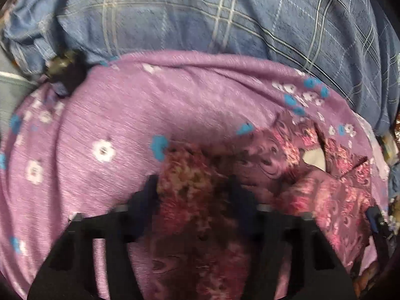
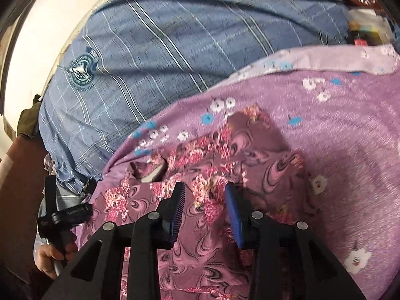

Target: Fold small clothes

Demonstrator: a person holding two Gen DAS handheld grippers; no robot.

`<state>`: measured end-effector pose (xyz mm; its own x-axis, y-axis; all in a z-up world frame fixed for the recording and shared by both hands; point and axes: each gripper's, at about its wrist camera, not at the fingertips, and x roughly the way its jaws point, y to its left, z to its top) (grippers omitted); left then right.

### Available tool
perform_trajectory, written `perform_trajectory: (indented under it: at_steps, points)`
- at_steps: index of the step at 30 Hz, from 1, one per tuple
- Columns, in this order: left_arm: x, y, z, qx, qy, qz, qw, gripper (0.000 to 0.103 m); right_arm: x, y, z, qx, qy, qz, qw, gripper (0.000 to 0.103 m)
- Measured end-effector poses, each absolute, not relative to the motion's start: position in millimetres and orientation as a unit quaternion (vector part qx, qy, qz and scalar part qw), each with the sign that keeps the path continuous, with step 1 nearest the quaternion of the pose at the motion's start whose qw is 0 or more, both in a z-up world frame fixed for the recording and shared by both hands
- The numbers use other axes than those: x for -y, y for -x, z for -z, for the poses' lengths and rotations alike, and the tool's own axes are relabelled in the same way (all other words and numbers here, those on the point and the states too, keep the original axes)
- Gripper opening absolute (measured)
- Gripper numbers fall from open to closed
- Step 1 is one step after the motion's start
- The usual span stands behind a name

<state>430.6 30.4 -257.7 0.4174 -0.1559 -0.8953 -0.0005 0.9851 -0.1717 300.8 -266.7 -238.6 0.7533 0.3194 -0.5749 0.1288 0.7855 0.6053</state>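
Observation:
A small maroon garment with pink flowers (image 1: 325, 200) lies crumpled on a purple flowered sheet (image 1: 112, 112). In the left wrist view a bunched fold of it fills the gap between my left gripper's (image 1: 193, 191) fingers, which are shut on it. In the right wrist view the same garment (image 2: 200, 155) spreads out under my right gripper (image 2: 205, 201). That gripper's blue ribbed pads (image 2: 233, 212) stand apart over the cloth without pressing it, so it is open. A white label (image 2: 152, 175) shows inside the garment.
A blue plaid cover (image 2: 150, 37) with a round crest lies beyond the sheet (image 2: 350, 150), also across the top of the left view as plaid cloth (image 1: 200, 12). A hand (image 2: 53, 257) grips a black handle at the lower left. Small items (image 2: 362, 32) sit at the far right.

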Motion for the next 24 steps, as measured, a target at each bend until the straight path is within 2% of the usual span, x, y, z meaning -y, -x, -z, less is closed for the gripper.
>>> perform_trajectory:
  at_steps: [2, 4, 12, 14, 16, 18, 19, 20, 21, 24]
  points:
    - [-32.7, -429.1, 253.3, -0.529, 0.079, 0.052, 0.844, 0.009, 262.2, -304.5, 241.5, -0.357, -0.317, -0.050, 0.878, 0.033]
    - [-41.3, -425.6, 248.7, -0.518, 0.101, 0.059, 0.847, 0.007, 259.7, -304.0, 241.7, -0.357, -0.312, -0.049, 0.879, 0.032]
    - [-72.8, -399.0, 226.5, -0.470, 0.152, 0.042, 0.868, 0.006, 264.8, -302.4, 244.1, -0.352, -0.322, -0.047, 0.878, 0.030]
    - [-75.5, -403.0, 222.3, -0.469, 0.141, 0.053, 0.871, 0.008, 263.8, -302.7, 245.0, -0.354, -0.316, -0.051, 0.879, 0.033]
    - [-86.5, -406.8, 222.8, -0.455, 0.122, 0.005, 0.882, 0.008, 261.5, -307.5, 252.1, -0.376, -0.306, -0.053, 0.873, 0.029]
    - [-99.1, -412.8, 233.7, -0.452, 0.097, -0.049, 0.885, 0.008, 263.5, -310.2, 259.3, -0.391, -0.300, -0.047, 0.869, 0.020]
    - [-104.6, -415.5, 240.4, -0.464, 0.107, -0.056, 0.877, 0.008, 265.6, -309.2, 258.6, -0.391, -0.302, -0.049, 0.868, 0.020]
    - [-112.7, -415.6, 245.1, -0.478, 0.135, -0.052, 0.866, 0.007, 269.5, -306.6, 256.8, -0.387, -0.311, -0.053, 0.866, 0.020]
    - [-117.0, -412.3, 244.2, -0.482, 0.170, -0.031, 0.859, 0.007, 272.4, -302.9, 254.0, -0.377, -0.319, -0.056, 0.868, 0.026]
    - [-91.8, -397.1, 225.1, -0.469, 0.146, 0.015, 0.871, 0.011, 271.9, -293.6, 236.2, -0.340, -0.302, -0.077, 0.887, 0.026]
